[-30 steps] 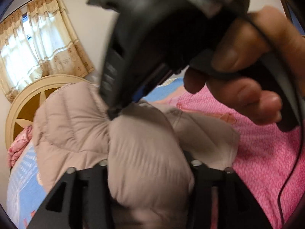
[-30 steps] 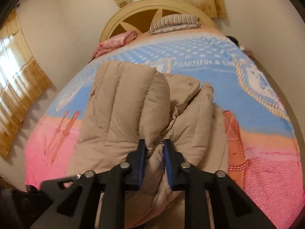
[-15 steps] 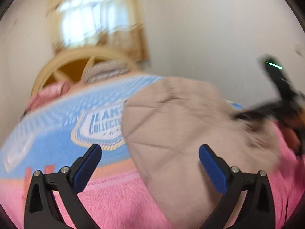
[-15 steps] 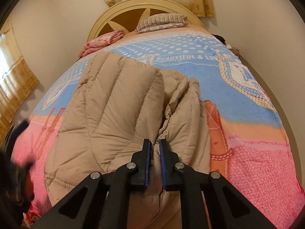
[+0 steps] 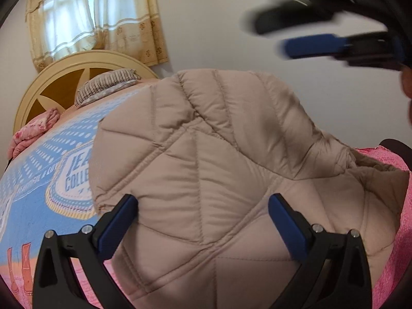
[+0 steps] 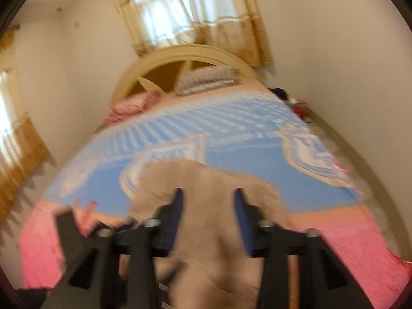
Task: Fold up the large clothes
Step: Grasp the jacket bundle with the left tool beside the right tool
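Note:
A beige quilted puffer jacket [image 5: 219, 170] lies folded in a bulky heap on the bed. My left gripper [image 5: 203, 206] is open, its blue-padded fingers wide apart on either side of the jacket's near part, not pinching it. The right gripper shows blurred at the top right of the left wrist view [image 5: 322, 33], above the jacket. In the blurred right wrist view the right gripper [image 6: 208, 198] is open over the jacket [image 6: 211, 206], holding nothing.
The bed has a blue and pink printed blanket [image 5: 38, 180] and a cream round headboard [image 5: 64, 74]. A striped pillow [image 5: 108, 85] and a pink bundle [image 5: 33, 131] lie at the head. Curtained windows [image 6: 185, 13] and walls stand close around.
Both grippers have let go of the jacket. The left opened first and now spans the jacket's near part. The right opened and lifted away with a fast, blurred motion.

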The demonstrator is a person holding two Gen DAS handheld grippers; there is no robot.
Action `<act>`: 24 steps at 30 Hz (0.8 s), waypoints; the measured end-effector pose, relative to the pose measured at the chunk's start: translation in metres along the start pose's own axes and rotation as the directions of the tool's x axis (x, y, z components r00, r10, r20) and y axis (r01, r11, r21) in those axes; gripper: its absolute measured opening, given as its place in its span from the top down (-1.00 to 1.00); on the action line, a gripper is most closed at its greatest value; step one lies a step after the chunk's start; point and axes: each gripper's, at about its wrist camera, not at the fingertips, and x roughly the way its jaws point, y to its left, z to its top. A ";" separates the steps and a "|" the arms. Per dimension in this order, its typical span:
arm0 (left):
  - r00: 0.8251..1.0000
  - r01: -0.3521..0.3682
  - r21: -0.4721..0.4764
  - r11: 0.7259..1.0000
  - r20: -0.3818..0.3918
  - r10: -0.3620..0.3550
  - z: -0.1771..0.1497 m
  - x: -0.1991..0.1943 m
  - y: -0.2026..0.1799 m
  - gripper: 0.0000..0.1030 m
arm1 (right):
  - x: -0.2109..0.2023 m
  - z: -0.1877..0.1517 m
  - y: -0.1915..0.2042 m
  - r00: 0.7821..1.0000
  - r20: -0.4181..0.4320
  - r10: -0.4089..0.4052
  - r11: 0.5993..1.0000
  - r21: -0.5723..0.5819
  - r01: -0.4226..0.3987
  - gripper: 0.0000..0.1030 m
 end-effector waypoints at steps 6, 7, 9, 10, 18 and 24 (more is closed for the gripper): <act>0.998 -0.048 -0.053 0.997 0.032 0.050 -0.004 -0.008 0.026 -1.00 | 0.066 -0.033 -0.053 0.991 -0.131 -0.034 0.995 0.090 0.046 0.47; 0.996 -0.072 -0.082 0.994 0.040 0.075 -0.002 -0.009 0.032 -1.00 | 0.068 -0.039 -0.061 0.991 -0.130 -0.038 0.994 0.097 0.051 0.47; 0.993 -0.098 -0.175 0.980 0.053 0.109 0.004 -0.015 0.050 -1.00 | 0.069 -0.049 -0.072 0.992 -0.118 -0.050 0.994 0.090 0.061 0.47; 0.991 -0.111 -0.208 0.972 0.044 0.123 0.009 -0.012 0.056 -1.00 | 0.069 -0.052 -0.075 0.992 -0.112 -0.061 0.994 0.079 0.070 0.47; 0.977 -0.195 -0.172 0.965 -0.123 0.175 0.011 0.048 0.021 -1.00 | 0.059 -0.059 -0.077 0.986 -0.066 -0.155 0.988 -0.036 0.153 0.47; 0.987 -0.127 -0.261 0.957 -0.130 0.095 0.000 0.060 0.033 -1.00 | 0.070 -0.064 -0.092 0.988 -0.079 -0.136 0.991 -0.004 0.136 0.47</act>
